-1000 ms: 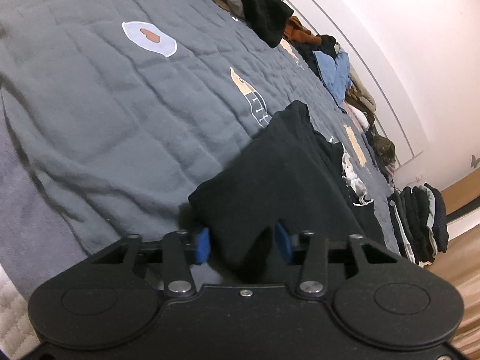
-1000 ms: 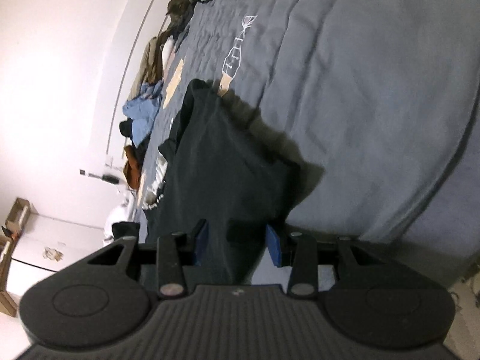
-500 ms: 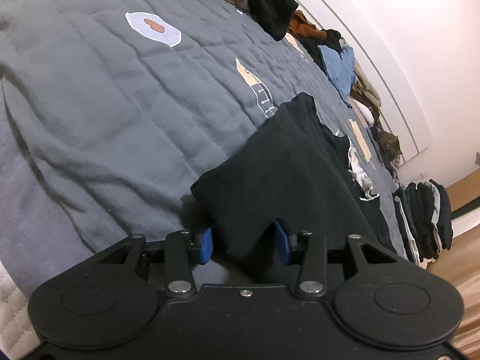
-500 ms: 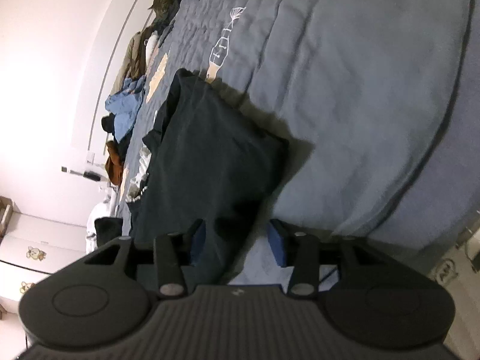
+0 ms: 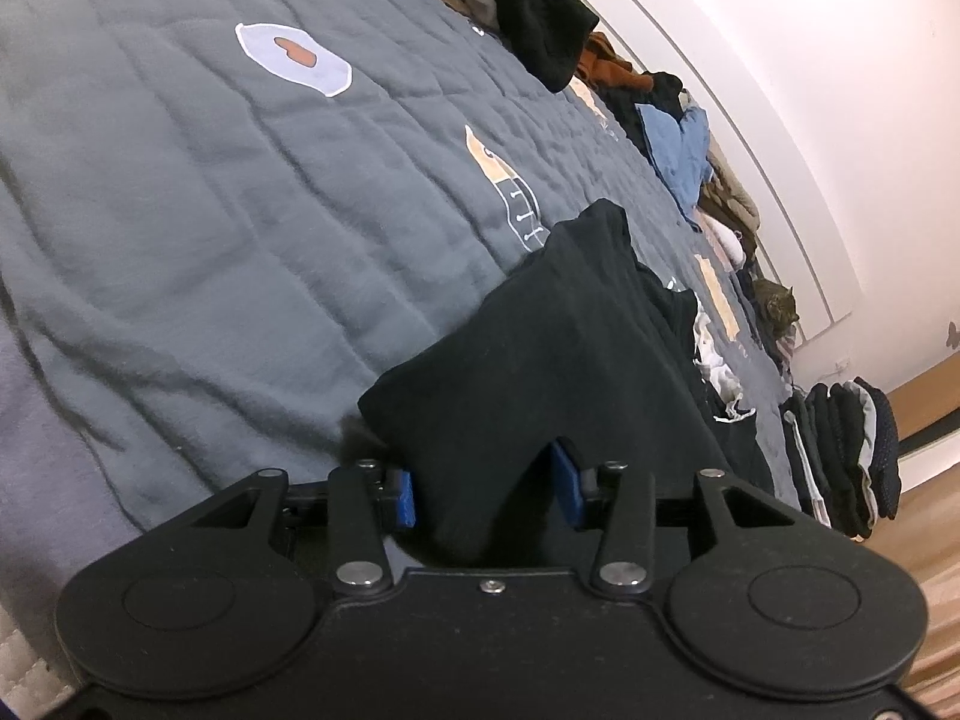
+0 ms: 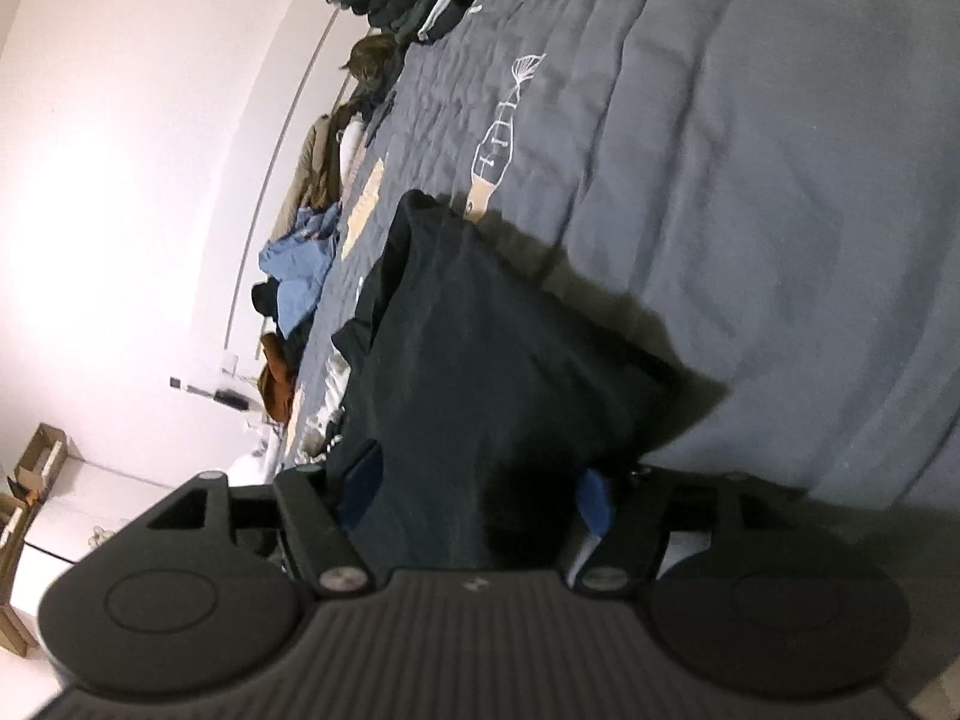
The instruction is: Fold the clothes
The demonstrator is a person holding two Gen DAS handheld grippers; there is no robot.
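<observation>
Here, a grey quilted blanket is being seen spread over the bed, filling most of both wrist views, with printed patches showing on it: a pale blue one with an orange mark and a tan, white-lined one.

A black garment is being held up off the blanket, near the blanket's front edge. It is being kept partly folded, its far corner rising to a point beside the tan patch, and a dark shadow is being cast on the blanket just past it in the right wrist view.

Along the blanket's far edge, against the white wall, a row of unfolded clothes is lying: a black piece, a rust-brown one, a light blue one and an olive one. At the blanket's far corner a stack of folded dark clothes is resting.

The left tool is being seen with its blue pads set partly apart, and black cloth is being bunched between them. The right tool is likewise being seen with its pads partly apart and the garment's near edge filling the gap. How firmly the cloth is being pinched by either tool cannot be told.
</observation>
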